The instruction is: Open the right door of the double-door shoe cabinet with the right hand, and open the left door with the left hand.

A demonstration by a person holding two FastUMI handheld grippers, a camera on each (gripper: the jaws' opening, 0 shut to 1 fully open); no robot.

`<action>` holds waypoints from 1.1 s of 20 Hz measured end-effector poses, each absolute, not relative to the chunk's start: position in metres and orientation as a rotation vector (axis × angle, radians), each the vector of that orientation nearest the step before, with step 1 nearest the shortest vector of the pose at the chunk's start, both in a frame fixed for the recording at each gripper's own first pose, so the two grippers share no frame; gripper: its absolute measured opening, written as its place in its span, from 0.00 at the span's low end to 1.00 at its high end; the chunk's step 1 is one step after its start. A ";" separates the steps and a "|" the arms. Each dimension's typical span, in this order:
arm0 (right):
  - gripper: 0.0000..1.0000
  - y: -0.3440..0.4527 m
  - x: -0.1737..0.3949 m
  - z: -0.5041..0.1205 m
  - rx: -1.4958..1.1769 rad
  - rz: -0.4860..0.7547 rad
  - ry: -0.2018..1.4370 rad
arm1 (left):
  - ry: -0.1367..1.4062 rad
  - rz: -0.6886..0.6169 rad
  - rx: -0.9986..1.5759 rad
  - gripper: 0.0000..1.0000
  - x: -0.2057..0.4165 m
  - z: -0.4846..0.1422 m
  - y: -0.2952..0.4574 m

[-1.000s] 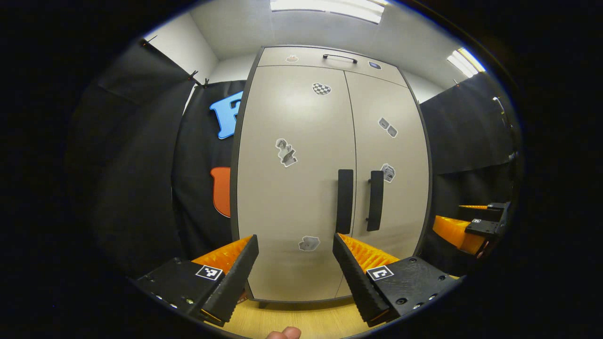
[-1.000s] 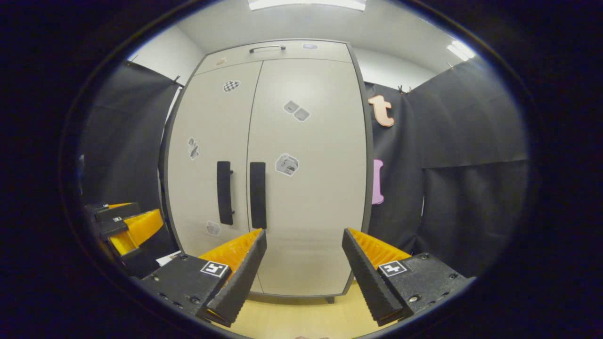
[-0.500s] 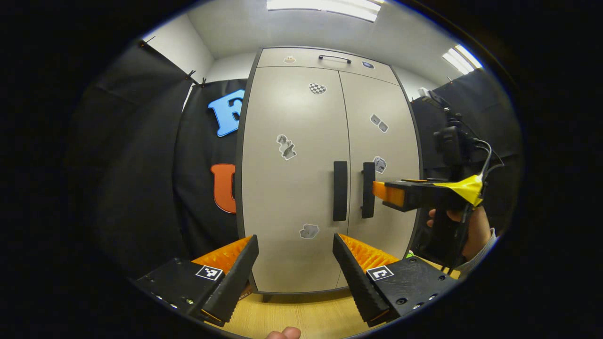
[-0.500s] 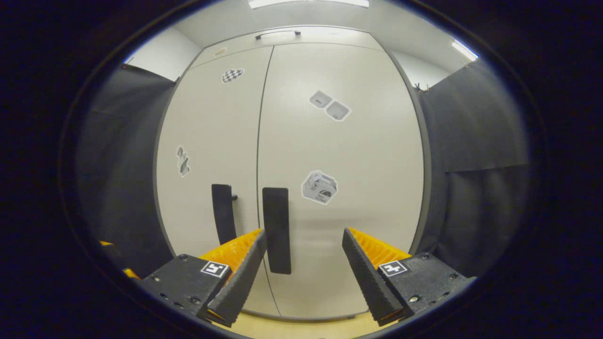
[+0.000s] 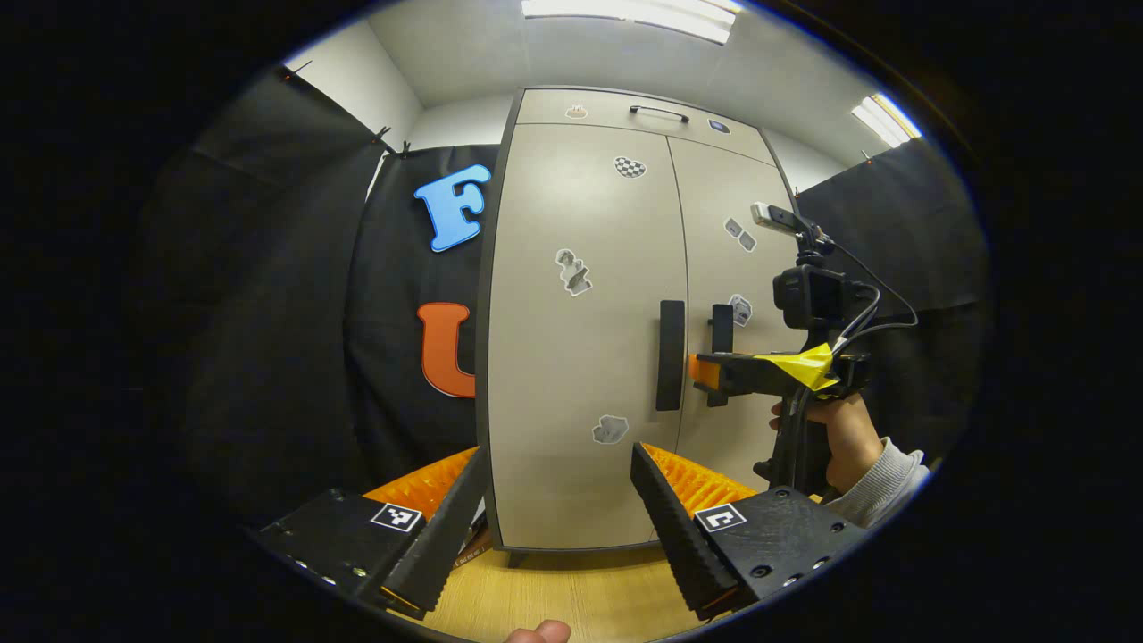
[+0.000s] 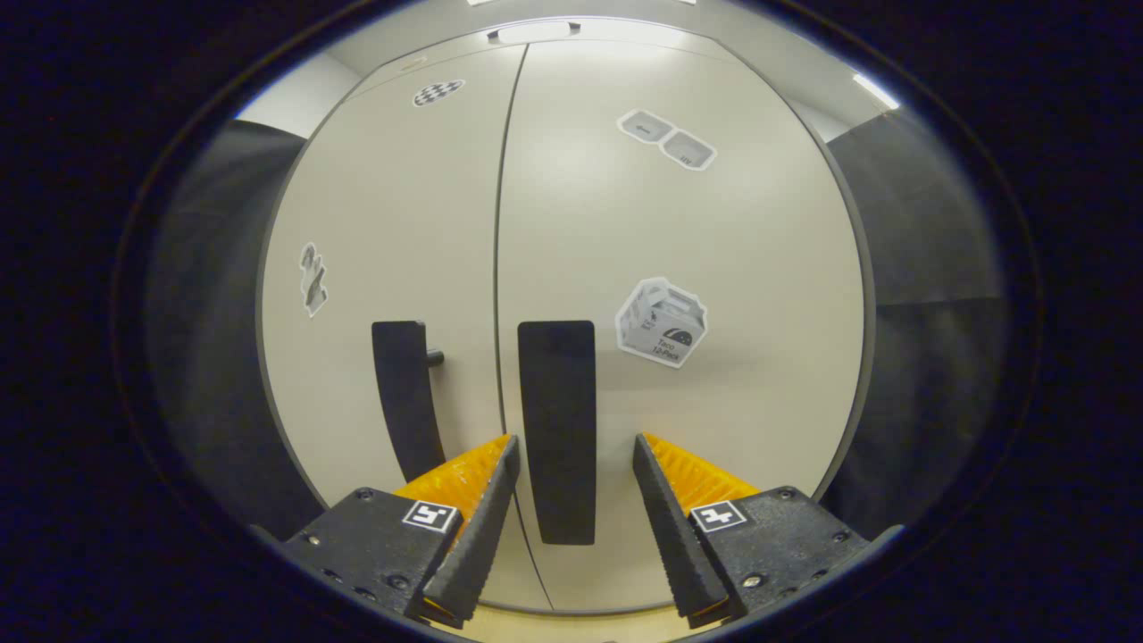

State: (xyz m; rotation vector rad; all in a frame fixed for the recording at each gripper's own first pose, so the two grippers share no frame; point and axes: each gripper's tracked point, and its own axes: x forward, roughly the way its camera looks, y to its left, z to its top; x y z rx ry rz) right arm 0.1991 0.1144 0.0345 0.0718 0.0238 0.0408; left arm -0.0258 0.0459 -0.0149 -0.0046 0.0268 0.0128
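The right hand-held gripper (image 6: pixel 571 487) has closed in around the right door handle (image 6: pixel 557 429).

My right gripper (image 6: pixel 571 522) is level, fingers spread wide, my hand (image 5: pixel 835 438) wrapped round its grip. My left gripper (image 5: pixel 558 527) hangs back, fingers equally apart.

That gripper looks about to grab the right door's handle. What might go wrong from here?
1. The two handles sit close together. The right gripper straddles the right handle with its jaws open, but one finger lies near the left handle and might catch it.
2. Both doors look shut; if the jaws close loosely, they may slip off on the pull.
3. The left gripper hangs back, so the swinging right door might meet it.
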 end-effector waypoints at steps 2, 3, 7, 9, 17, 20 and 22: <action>0.64 0.115 0.200 0.035 0.083 0.041 0.022 | 0.016 0.011 -0.008 0.95 -0.024 -0.013 0.047; 0.60 0.119 0.199 0.035 0.079 0.057 0.024 | 0.011 0.009 -0.010 0.95 -0.024 -0.011 0.048; 0.26 0.123 0.201 0.037 0.070 0.073 -0.007 | 0.003 0.001 -0.012 0.95 -0.022 -0.010 0.046; 0.11 0.122 0.201 0.036 0.077 0.080 -0.009 | 0.003 -0.004 -0.009 0.95 -0.023 -0.010 0.045; 0.08 0.122 0.201 0.035 0.065 0.074 0.005 | -0.004 0.009 -0.014 0.95 -0.027 -0.008 0.049; 0.08 0.122 0.198 0.035 0.064 0.085 0.008 | -0.002 0.018 -0.012 0.95 -0.031 -0.007 0.051; 0.08 0.122 0.194 0.035 0.062 0.097 0.010 | -0.007 0.021 -0.007 0.95 -0.033 -0.005 0.050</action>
